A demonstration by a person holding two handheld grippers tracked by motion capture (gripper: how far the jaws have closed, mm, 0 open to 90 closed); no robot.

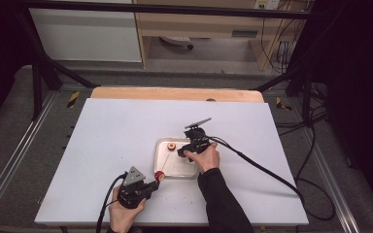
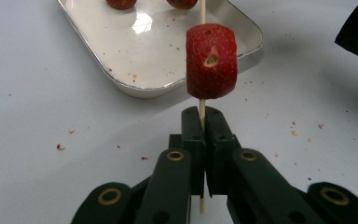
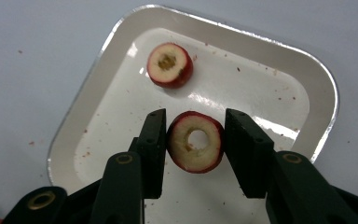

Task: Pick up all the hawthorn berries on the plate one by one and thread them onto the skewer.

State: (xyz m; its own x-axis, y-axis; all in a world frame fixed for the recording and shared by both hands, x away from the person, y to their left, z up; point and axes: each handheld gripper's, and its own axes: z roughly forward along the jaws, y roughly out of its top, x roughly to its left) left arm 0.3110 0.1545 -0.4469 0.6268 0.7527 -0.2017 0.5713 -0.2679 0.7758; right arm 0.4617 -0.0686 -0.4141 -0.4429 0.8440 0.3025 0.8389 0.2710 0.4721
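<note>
Left gripper near table edge, clamped on thin wooden skewer, red fruit piece already threaded just above jaws. Farther off, right gripper over white tray, jaws flanking cored fruit ring, left pad touching, right pad apart. Second piece lay beyond. Ring likely soft, light, bruisable; best pinched across skin, gently.

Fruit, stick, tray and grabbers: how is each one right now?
left gripper, shut on the skewer
skewer, through one fruit chunk
right gripper, jaws around cored ring, grip unclear
cored ring, in the tray
uncored slice, flat in tray
tray, crumb-speckled
</note>
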